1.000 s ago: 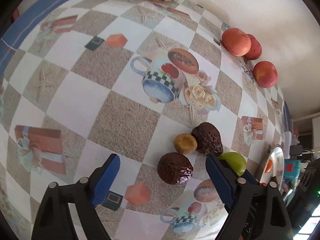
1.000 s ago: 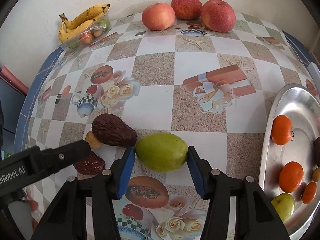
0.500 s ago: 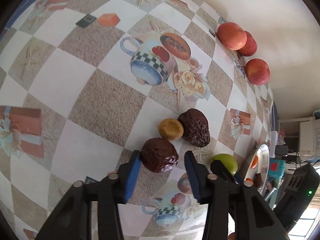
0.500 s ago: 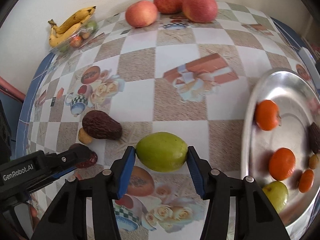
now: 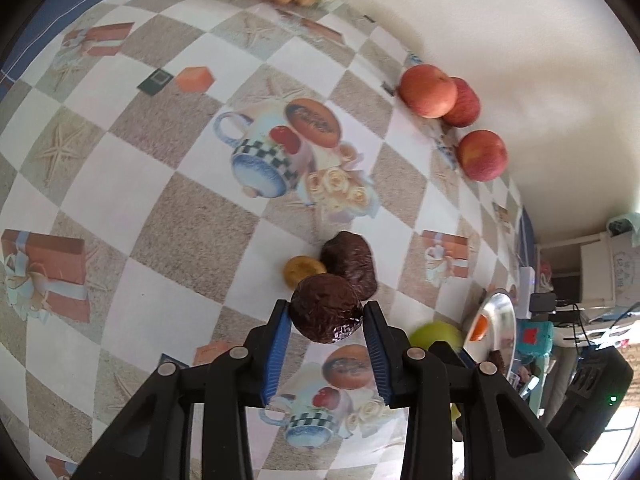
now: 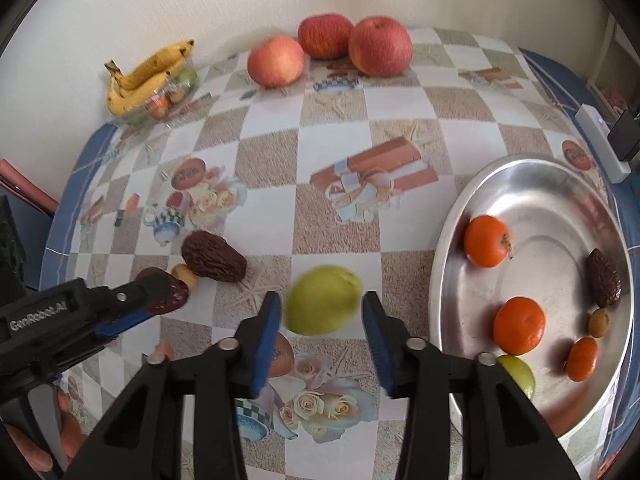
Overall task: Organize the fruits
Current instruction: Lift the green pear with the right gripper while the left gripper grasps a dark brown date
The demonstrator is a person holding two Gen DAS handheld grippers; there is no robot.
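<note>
Two tools engaged: left tool [image 5: 325, 322] clamps a wrinkled brown fruit [image 5: 325, 307]; right tool [image 6: 322, 314] loosely brackets a green fruit [image 6: 323, 299], pads apart.

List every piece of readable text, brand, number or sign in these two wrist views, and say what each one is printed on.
"GenRobot.AI": white lettering on the black body of the left gripper, seen in the right wrist view.
Dark lettering on the printed orange ovals of the checked tablecloth: too blurred to read.
Marks on a white box in the left wrist view's background: too small to read.
Nothing else carries text.
</note>
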